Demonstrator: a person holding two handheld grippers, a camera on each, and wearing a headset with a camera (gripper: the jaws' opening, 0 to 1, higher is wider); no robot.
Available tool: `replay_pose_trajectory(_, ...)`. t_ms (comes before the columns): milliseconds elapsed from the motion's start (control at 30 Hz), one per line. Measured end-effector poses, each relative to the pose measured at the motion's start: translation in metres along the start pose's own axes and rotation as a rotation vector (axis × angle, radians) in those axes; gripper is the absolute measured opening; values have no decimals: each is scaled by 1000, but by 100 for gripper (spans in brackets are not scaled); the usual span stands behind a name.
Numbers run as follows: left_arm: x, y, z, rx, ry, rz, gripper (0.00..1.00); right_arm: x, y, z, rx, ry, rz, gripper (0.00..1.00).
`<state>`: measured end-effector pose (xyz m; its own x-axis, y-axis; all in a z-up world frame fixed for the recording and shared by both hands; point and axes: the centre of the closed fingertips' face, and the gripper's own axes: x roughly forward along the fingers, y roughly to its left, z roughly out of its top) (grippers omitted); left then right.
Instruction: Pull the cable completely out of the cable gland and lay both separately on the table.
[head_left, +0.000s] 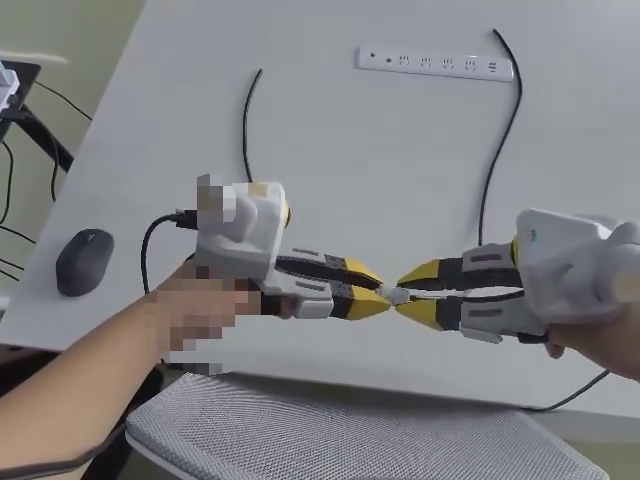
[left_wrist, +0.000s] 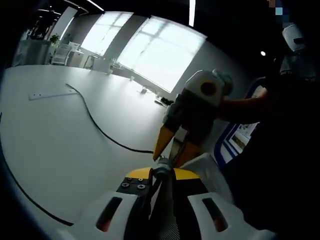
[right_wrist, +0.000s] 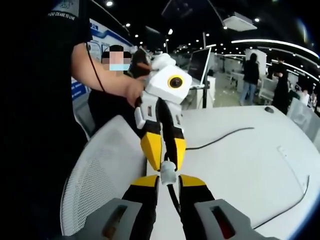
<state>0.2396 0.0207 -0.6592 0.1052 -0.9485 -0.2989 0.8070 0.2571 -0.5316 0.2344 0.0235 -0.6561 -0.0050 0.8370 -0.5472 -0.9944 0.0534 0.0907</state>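
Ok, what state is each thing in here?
left gripper: shut on the cable gland.
right gripper: tips at the gland; grip unclear.
cable gland: in the air between both grippers, not on the table.
cable: runs from the gland back between the right gripper's jaws.

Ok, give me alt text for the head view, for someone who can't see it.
The left gripper and right gripper meet tip to tip, pinching a small white cable gland between them, near the front edge of a white table, with a mesh chair seat in the foreground. On the table lie a power strip, black cables and a dark mouse.
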Motion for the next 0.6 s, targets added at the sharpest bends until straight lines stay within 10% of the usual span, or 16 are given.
replay_pose_trajectory(267, -7, 0, 7, 145, -11, 61, 15, -6, -10, -14, 100, 114, -137, 23)
replay_pose_trajectory(600, -9, 6, 13, 236, -8, 115, 15, -8, -21, -21, -52, 172, -317, 12)
